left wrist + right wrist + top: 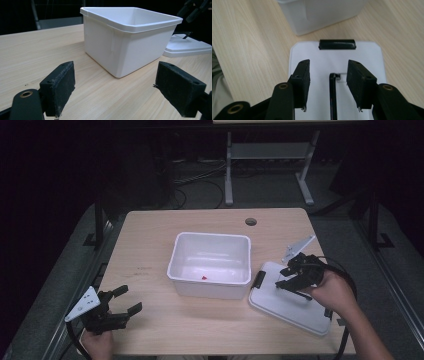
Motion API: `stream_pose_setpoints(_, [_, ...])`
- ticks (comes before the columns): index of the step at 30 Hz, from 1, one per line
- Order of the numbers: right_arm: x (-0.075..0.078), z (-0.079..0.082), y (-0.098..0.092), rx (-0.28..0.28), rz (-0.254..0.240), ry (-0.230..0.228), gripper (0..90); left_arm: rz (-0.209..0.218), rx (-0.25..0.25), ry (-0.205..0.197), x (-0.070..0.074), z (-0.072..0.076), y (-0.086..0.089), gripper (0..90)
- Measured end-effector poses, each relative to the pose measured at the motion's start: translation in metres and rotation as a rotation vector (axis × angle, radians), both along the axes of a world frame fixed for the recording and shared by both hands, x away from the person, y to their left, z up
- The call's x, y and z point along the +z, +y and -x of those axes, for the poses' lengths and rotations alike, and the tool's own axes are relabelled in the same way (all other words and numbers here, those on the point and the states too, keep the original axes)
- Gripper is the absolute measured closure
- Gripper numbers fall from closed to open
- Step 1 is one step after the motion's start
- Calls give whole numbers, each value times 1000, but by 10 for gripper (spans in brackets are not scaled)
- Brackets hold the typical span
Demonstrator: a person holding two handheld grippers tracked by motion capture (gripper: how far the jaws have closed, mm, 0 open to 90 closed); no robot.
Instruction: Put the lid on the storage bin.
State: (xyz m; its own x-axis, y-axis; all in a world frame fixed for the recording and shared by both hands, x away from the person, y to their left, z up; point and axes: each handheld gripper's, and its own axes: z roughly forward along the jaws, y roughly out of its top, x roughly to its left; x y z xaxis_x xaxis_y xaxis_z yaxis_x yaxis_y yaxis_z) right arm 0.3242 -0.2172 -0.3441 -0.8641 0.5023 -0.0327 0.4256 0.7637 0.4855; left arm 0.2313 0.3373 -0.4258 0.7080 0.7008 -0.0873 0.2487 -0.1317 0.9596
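High view: we hold the right gripper (292, 276) half-open around the handle (333, 96) of the lid (290, 305), unclamped; its long axis runs diagonally toward the tub (210, 265), beside the table edge (345, 320).

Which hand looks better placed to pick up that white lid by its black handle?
The right. Its tongs hang over the lid, jaws open either side of the handle. The left tongs sit open beyond the white bin.

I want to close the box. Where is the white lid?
In the high view the white lid lies flat on the table's right side, beside the white tub, under the right gripper.
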Motion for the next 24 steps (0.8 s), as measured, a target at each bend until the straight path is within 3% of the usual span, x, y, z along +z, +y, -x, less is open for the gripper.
stream_pose_setpoints(24, [-46, 10, -43, -91, -4, 32, 546, -6, -2, 2, 0, 0, -2, 157])
